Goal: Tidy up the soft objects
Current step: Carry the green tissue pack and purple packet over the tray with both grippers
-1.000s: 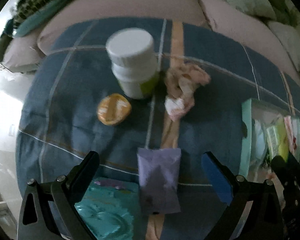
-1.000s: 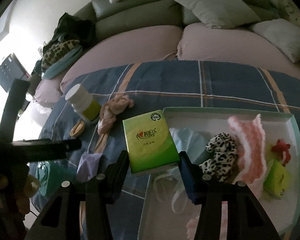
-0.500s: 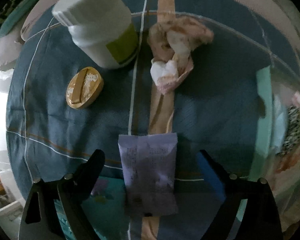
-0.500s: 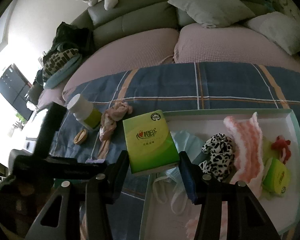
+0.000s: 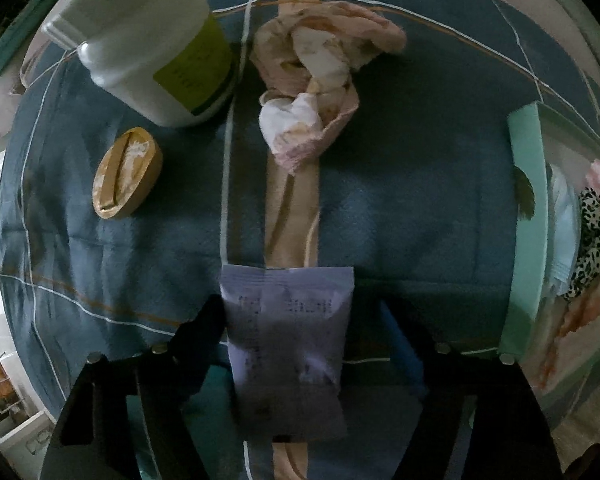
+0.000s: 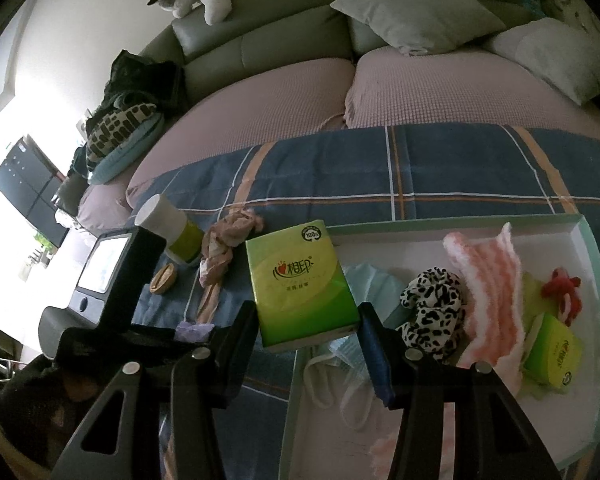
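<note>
Left wrist view: the left gripper (image 5: 300,332) is hovering low over the blue plaid blanket (image 5: 420,208) with its 2 fingers (image 5: 204,328) spread wide. A lilac tissue pouch (image 5: 286,344) is lying flat between them; the left finger is sitting right at the pouch's edge, while the right finger is standing clear of it. Ahead of the fingertips, a crumpled pink cloth (image 5: 312,92) is resting on the blanket's tan stripe. Forward and to the left of the fingers, a white jar (image 5: 152,48) with a yellow-green label is standing, and a small tan oval box (image 5: 126,172) is lying nearer, also on the left. To the right of the fingers, the mint-green tray (image 5: 528,240) is showing its wall, with a leopard-print fabric (image 5: 592,240) inside.

Right wrist view: the right gripper (image 6: 308,320) is pinching a green tissue pack (image 6: 300,280) between its 2 fingers (image 6: 374,344), holding it raised and tilted at the tray's (image 6: 440,226) near-left corner. To the right of the fingers, inside the tray, a light-blue face mask (image 6: 370,284), the leopard-print fabric (image 6: 432,304), a pink-and-white fuzzy cloth (image 6: 488,284), a small red plush (image 6: 562,288) and a second green tissue pack (image 6: 552,352) are lying. To the left of the fingers, the left gripper's body (image 6: 112,312) is filling the corner, with the lilac tissue pouch (image 6: 194,330) just visible beyond it.
</note>
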`<state>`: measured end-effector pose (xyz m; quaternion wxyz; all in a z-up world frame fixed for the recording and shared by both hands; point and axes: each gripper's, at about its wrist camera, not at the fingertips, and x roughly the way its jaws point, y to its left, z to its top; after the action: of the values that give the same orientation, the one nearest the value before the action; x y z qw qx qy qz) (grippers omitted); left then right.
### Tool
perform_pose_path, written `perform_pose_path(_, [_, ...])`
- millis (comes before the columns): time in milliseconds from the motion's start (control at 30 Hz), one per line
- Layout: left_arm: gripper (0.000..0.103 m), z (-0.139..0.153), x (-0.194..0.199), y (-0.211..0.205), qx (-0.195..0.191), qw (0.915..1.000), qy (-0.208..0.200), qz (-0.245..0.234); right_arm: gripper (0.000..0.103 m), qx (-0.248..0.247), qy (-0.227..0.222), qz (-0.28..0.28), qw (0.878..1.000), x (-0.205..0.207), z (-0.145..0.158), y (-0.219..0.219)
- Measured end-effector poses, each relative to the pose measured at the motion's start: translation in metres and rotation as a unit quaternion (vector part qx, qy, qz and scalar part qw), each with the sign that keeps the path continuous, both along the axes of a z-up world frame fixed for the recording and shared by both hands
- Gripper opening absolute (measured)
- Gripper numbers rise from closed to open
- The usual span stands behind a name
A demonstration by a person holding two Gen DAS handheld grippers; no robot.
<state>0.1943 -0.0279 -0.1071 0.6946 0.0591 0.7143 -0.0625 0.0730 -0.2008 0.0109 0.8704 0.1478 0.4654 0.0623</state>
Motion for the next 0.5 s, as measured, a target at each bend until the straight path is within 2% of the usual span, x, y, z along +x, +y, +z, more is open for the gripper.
perform_pose_path(133, [0.071, 0.000, -0.007, -0.002, -0.002, 0.9999, -0.010, 0.000, 0.053, 0.000, 0.000, -0.001, 1.000, 0.000, 0.000, 0.000])
perform_pose_path(200, [0.062, 0.002, -0.010, -0.003, -0.006, 0.9999, -0.015, 0.002, 0.053, -0.001, 0.000, -0.001, 1.000, 0.000, 0.000, 0.000])
perform_pose_path(300, [0.062, 0.005, -0.016, -0.006, -0.013, 0.9994, -0.029, 0.009, 0.053, -0.001, 0.001, -0.003, 1.000, 0.000, 0.001, -0.001])
perform_pose_path(400, [0.061, 0.006, -0.023, -0.012, -0.005, 0.9988, -0.047, 0.012, 0.053, -0.002, 0.002, -0.005, 1.000, 0.000, 0.000, -0.002])
perform_pose_path(500, [0.061, 0.011, -0.034, -0.025, -0.018, 0.9981, -0.057, 0.018, 0.053, -0.004, 0.003, -0.008, 1.000, -0.001, 0.000, -0.004])
